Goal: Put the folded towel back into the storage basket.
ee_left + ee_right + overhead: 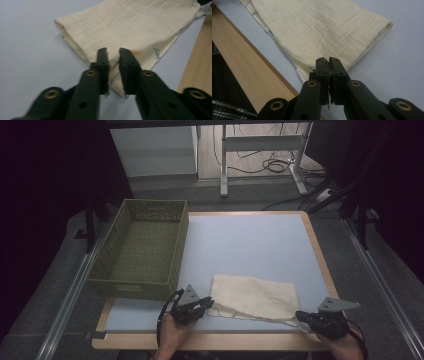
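The folded cream cloth (254, 298) lies on the table (250, 240) just right of the green basket (142, 247), its near right corner clamped in the right gripper (328, 61), its near left corner apparently loose between the left gripper's (113, 51) slightly parted jaws.

Black tongs (113, 53), brass-ringed holes; grey three-cornered plates on top; black cables; plaid garment beside right tongs (328, 61).
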{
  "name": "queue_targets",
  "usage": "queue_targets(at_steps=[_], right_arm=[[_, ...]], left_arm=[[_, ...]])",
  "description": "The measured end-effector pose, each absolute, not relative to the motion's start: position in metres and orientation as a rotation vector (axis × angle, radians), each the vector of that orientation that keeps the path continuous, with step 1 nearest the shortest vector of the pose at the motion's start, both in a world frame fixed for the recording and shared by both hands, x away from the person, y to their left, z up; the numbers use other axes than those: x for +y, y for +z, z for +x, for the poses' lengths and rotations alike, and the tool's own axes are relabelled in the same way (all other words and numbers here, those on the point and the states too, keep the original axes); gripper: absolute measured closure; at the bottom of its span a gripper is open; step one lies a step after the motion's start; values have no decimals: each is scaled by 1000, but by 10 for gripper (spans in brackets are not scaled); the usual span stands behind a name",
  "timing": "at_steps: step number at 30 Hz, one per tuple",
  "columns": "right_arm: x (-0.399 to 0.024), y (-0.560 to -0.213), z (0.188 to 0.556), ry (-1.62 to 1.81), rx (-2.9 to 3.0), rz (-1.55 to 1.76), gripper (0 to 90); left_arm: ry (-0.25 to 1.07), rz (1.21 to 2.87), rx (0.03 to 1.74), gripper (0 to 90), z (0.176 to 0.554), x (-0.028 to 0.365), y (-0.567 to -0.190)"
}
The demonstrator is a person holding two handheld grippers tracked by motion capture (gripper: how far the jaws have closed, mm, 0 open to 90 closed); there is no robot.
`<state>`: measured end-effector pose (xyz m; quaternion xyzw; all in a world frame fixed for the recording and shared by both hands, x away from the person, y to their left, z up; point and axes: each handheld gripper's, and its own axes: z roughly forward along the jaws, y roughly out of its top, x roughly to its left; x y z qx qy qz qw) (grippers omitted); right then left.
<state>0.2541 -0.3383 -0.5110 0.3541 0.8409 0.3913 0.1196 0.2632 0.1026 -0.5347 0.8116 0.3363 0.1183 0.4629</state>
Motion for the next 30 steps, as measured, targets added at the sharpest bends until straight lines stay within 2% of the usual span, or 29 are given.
queue_targets(at_steps=[3,6,9,18,23,30], right_arm=[[-340,-509,252,1160,2456,1043,808],[-343,-504,252,1157,2437,1041,772],[-345,-498,253,1161,2414,1038,733],[-344,-488,267,1131,2378,1031,660],[-340,-485,297,1131,2324,1045,624],[-330,-495,343,1084,2303,1093,617]], left_arm=[[274,1982,851,589,259,109,-534],[275,1970,855,505,257,112,-531],[281,1966,860,467,261,112,-527],[317,1983,888,404,294,95,-521],[365,1999,906,408,327,77,-514],[390,2012,998,442,367,75,-519]])
